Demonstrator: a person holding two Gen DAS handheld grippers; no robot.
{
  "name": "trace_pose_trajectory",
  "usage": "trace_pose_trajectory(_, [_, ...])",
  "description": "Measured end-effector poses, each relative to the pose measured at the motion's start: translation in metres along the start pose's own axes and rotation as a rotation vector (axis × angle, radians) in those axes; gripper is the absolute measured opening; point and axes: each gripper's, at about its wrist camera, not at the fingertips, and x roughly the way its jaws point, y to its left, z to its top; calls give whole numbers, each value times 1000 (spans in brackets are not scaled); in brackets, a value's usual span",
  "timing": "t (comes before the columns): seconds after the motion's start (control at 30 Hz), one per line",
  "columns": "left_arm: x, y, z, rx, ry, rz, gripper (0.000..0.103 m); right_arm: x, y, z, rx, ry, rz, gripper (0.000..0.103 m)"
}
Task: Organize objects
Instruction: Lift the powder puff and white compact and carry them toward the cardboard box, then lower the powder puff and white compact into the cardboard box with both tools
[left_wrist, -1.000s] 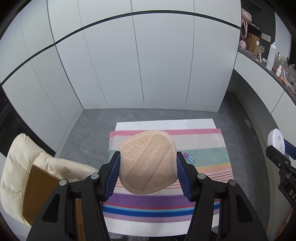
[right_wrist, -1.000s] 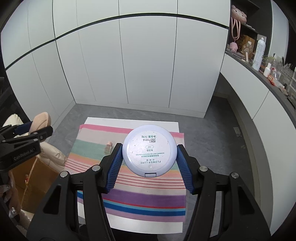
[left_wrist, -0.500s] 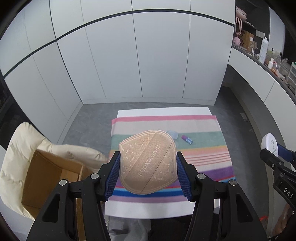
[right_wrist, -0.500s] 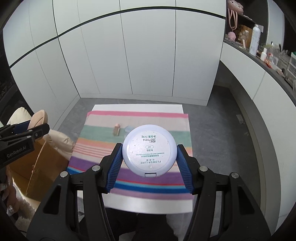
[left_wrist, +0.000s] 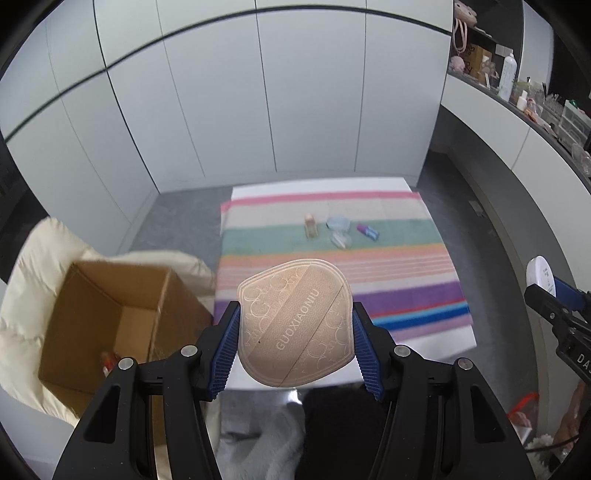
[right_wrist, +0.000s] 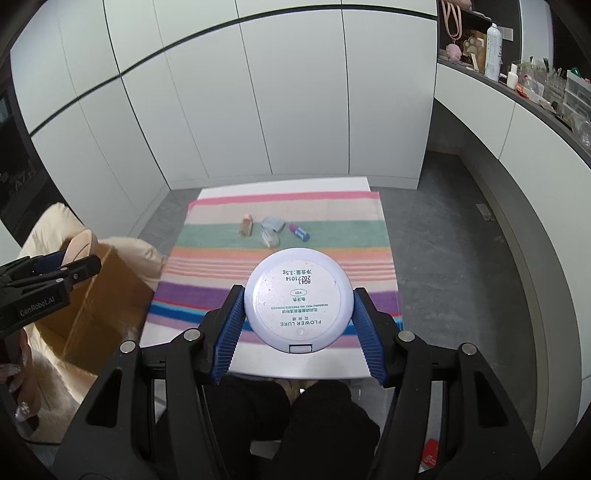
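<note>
Tan puff (left_wrist: 295, 323) clamped flat in left gripper (left_wrist: 295, 341), cardboard box (left_wrist: 110, 314) open just below-left so left hand is nearer it, right gripper (right_wrist: 297, 325) squeezing the white compact (right_wrist: 298, 303) over the striped cloth (right_wrist: 288, 254).

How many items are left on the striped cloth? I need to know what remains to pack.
4, clustered on the green stripe of the cloth: a peach bottle leftmost, a pale blue case, a clear case just nearer, and a purple tube rightmost. None seems hidden.
</note>
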Motion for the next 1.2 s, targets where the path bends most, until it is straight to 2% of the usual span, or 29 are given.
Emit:
trace_pose_trajectory(0.27, [0,11,-23,1,20,4,59,-11,-2,-38,6,44,-7,60])
trace_pose_trajectory(0.47, [7,18,-23,-1,28,-1,59,-12,-4,-44,13,43,-26,60])
trace_pose_trajectory(0.7, [18,36,-23,-20,52,0,59,-3,5,-35,-1,56,-49,60])
trace_pose_trajectory(0.9, [14,59,-28,-70,49,9,59,10,34,-30,-67,77,-17,60])
trace_pose_trajectory(1.2, [12,114,-56,-179,86,58,59,29,106,-27,-188,96,84,60])
